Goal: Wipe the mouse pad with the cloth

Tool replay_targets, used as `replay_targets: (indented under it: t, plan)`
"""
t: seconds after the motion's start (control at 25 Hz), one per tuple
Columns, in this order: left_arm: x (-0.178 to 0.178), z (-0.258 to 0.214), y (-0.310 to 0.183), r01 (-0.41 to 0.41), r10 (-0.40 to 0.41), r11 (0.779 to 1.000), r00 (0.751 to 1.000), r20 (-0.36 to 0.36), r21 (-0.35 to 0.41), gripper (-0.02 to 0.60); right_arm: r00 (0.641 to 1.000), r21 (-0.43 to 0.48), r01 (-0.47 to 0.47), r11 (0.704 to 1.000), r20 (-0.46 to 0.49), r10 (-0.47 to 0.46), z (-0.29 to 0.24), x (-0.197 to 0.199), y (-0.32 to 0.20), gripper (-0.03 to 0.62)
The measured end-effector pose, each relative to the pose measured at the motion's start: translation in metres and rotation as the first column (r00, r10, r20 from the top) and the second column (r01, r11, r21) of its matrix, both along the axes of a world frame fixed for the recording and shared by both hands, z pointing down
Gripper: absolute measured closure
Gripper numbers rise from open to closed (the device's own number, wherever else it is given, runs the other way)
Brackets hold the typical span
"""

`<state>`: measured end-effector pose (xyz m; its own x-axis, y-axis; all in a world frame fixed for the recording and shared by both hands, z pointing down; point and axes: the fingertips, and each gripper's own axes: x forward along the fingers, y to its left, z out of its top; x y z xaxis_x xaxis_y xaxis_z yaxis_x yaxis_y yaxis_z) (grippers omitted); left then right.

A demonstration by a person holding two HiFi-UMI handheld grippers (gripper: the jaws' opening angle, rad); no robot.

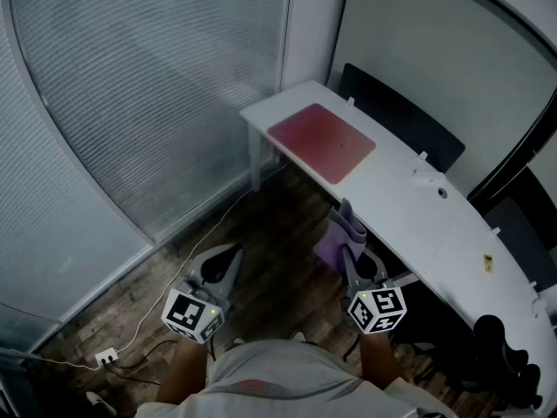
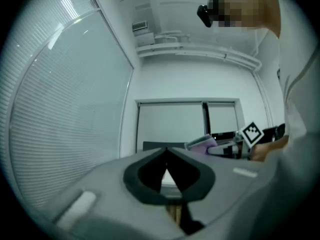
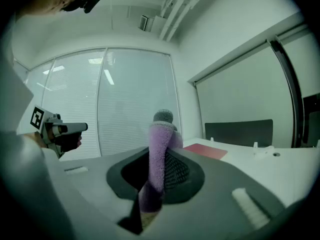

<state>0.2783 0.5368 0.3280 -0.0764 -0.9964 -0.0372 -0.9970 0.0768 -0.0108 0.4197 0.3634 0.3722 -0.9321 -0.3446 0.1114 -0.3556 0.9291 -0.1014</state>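
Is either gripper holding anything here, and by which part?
The right gripper is shut on the purple cloth, pinching a bunched fold; one end stands past the jaw tips. The left gripper is shut, empty.

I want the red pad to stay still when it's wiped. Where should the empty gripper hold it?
Probably the edge of the mouse pad nearest the desk front, coming from the person's side. It lies flat and thin, so the left gripper can only pinch an edge or press down on top.
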Motion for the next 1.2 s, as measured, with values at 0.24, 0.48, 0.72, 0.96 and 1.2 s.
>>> replay_targets:
  t: [0.24, 0.48, 0.72, 0.96, 1.2]
  plan:
    - [0.002, 0.001, -0.004, -0.004, 0.004, 1.000, 1.000, 0.002, 0.002, 0.580, 1.000, -0.001, 0.006, 1.000, -0.004, -0.006, 0.002, -0.002, -0.001, 0.546]
    - [0.000, 0.002, 0.002, -0.003, 0.003, 1.000, 1.000, 0.006, 0.001, 0.580, 1.000, -0.003, 0.011, 1.000, -0.006, -0.011, 0.001, -0.004, 0.004, 0.546]
    - [-0.002, 0.008, 0.007, -0.018, 0.018, 1.000, 1.000, -0.003, -0.011, 0.580, 0.999, -0.026, -0.003, 1.000, 0.043, 0.004, 0.000, -0.003, 0.009, 0.546]
    - [-0.013, 0.017, 0.022, -0.038, 0.037, 0.999, 0.999, -0.038, -0.023, 0.580, 0.998, -0.047, -0.012, 0.999, 0.057, 0.015, 0.000, -0.009, 0.025, 0.546]
    - [-0.035, 0.029, 0.045, -0.070, 0.068, 0.997, 0.996, -0.063, -0.027, 0.580, 0.998, -0.057, -0.048, 0.997, 0.035, 0.050, 0.007, -0.025, 0.047, 0.546]
